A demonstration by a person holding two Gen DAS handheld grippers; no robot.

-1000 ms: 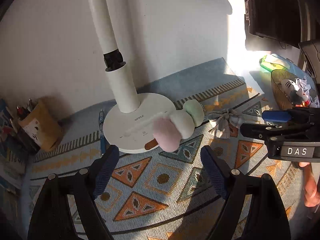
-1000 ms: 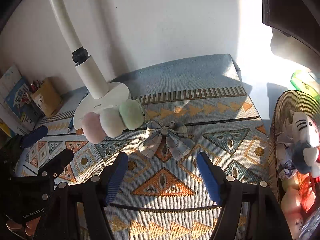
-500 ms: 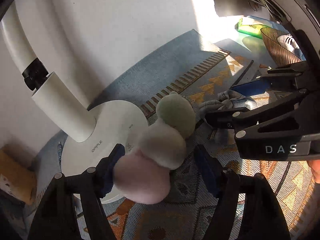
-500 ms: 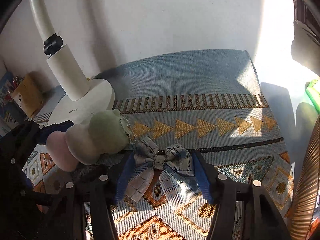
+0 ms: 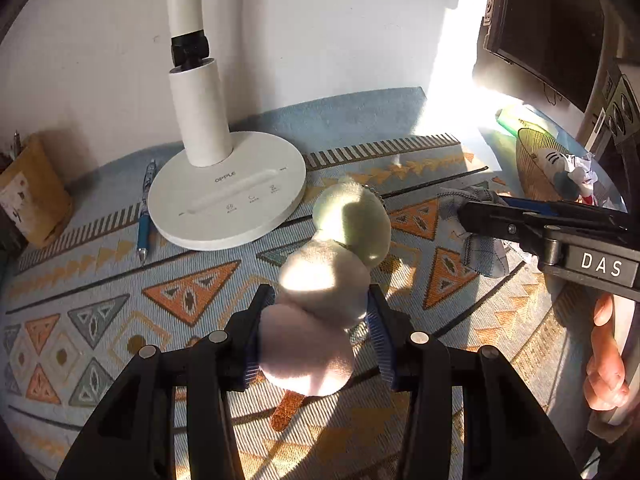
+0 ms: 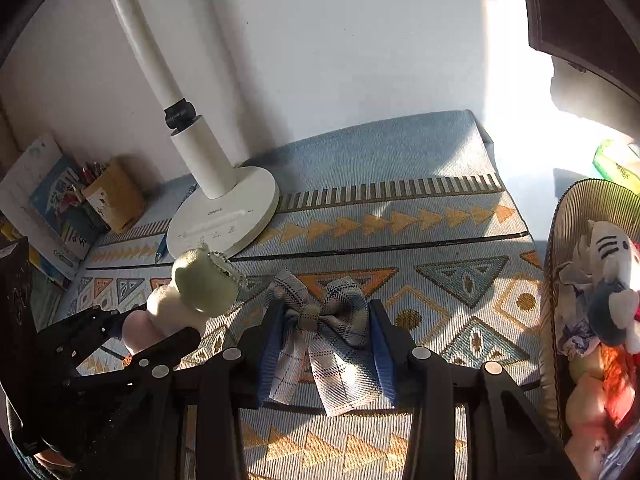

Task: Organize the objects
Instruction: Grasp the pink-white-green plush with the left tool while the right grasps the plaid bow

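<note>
While the patterned mat (image 6: pixel 400 184) spreads under everything, the white lamp (image 5: pixel 224 196) stands at its far side and a wire basket (image 6: pixel 560 248) sits at the right edge, already holding a shark plush (image 6: pixel 608 264) and other soft things. So part of the sorting looks done, and two items are left out on the mat. The three-ball plush (image 5: pixel 332 280), pink, cream and green, lies just in front of the lamp base, with the left gripper (image 5: pixel 316 336) clenched on its pink and cream end. Beside it, the plaid bow (image 6: pixel 324 328) lies flat with the right gripper (image 6: pixel 326 340) closed against its sides. Both seem ready to lift toward the basket.

Only the left wrist view shows the blue pen (image 5: pixel 145 216) beside the lamp base and the plush's brown stick end. Only the right wrist view shows the whole bow, the basket's contents, and the books (image 6: pixel 52 200) by the pencil holder (image 6: pixel 114 196).
</note>
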